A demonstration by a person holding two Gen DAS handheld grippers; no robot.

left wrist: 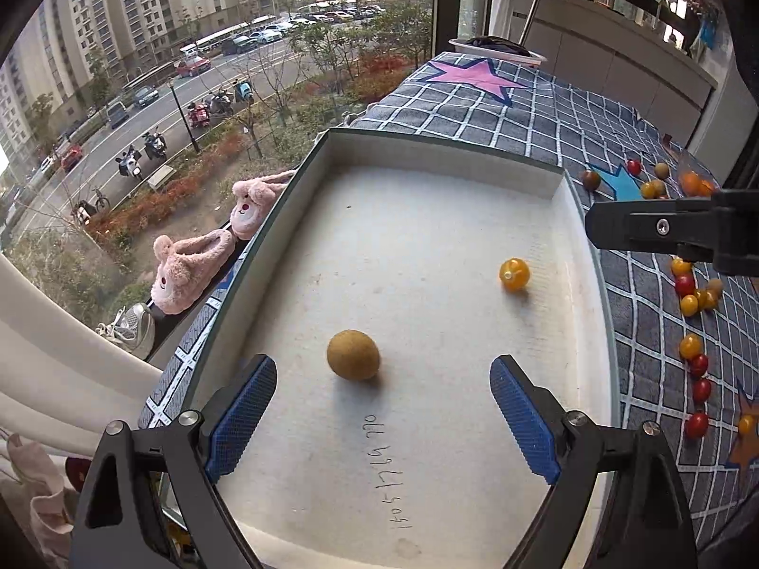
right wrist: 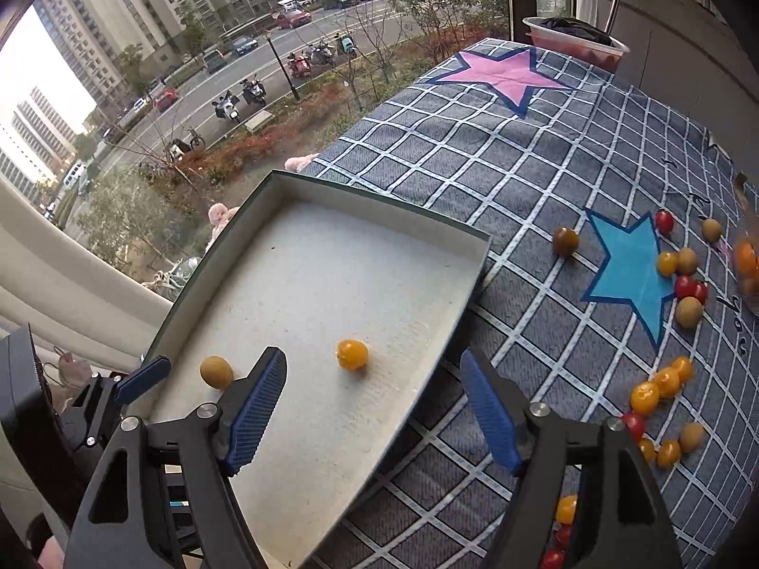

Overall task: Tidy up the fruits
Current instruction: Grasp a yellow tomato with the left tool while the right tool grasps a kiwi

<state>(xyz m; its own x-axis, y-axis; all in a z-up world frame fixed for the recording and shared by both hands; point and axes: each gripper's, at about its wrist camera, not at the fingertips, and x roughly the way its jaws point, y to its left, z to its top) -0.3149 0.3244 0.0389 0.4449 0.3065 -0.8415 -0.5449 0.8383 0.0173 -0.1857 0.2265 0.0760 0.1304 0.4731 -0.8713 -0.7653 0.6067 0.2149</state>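
A shallow white tray [left wrist: 446, 154] lies on a checked blue cloth [left wrist: 531, 114] by the window. In it rest a brown round fruit [left wrist: 353, 354] and a yellow cherry tomato [left wrist: 514, 274]. My left gripper [left wrist: 383, 372] hangs open just above the tray, with the brown fruit near its fingertips and touching neither pad. My right gripper [right wrist: 374, 359] is open over the tray's [right wrist: 379, 199] right part. The yellow tomato [right wrist: 352, 354] lies loose between its pads and the brown fruit [right wrist: 216, 371] to their left. Several red, yellow and brown fruits [right wrist: 664, 379] lie scattered on the cloth.
A bowl [right wrist: 574, 38] stands at the cloth's far end. A clear container of orange fruit [right wrist: 747, 261] sits at the right edge. Pink slippers [left wrist: 189, 265] lie on the sill left of the tray. The window glass runs along the tray's left side.
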